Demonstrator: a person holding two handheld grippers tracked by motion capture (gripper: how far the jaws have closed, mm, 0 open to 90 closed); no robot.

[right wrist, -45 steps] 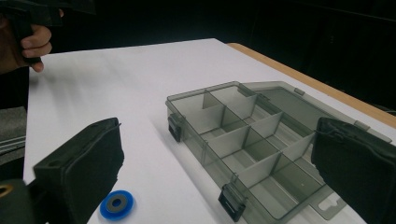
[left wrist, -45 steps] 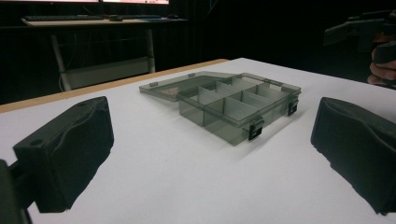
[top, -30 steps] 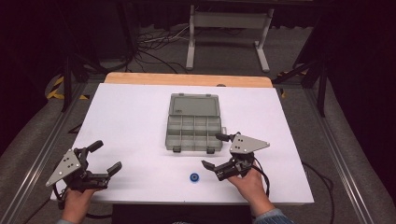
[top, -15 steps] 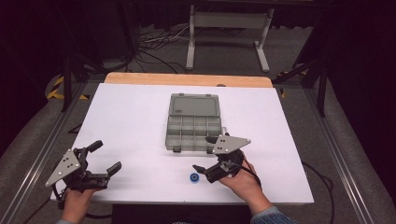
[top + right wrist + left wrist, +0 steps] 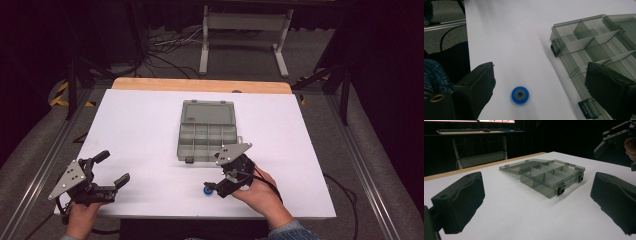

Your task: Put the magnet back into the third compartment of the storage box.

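Open organiser box mid-tabletop, blue ring near the right gripper.

High view: the right gripper [image 5: 220,172] sits at lower centre, the blue ring [image 5: 207,189] just beside its lower finger; the left gripper [image 5: 111,170] spreads released at lower left; the grey box [image 5: 206,131] lies open at centre of the white tabletop [image 5: 140,125].
Left gripper view: fingers [image 5: 461,200] wide apart, the box between them farther off.
Right gripper view: fingers [image 5: 477,85] released, ring on the tabletop between them, untouched.

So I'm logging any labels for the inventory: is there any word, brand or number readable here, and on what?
None can be read.
Organizer box: a small dark mark on the open lid, too small to read.
Blue ring: no marking.
Grey plate on the right gripper: holes, no text.
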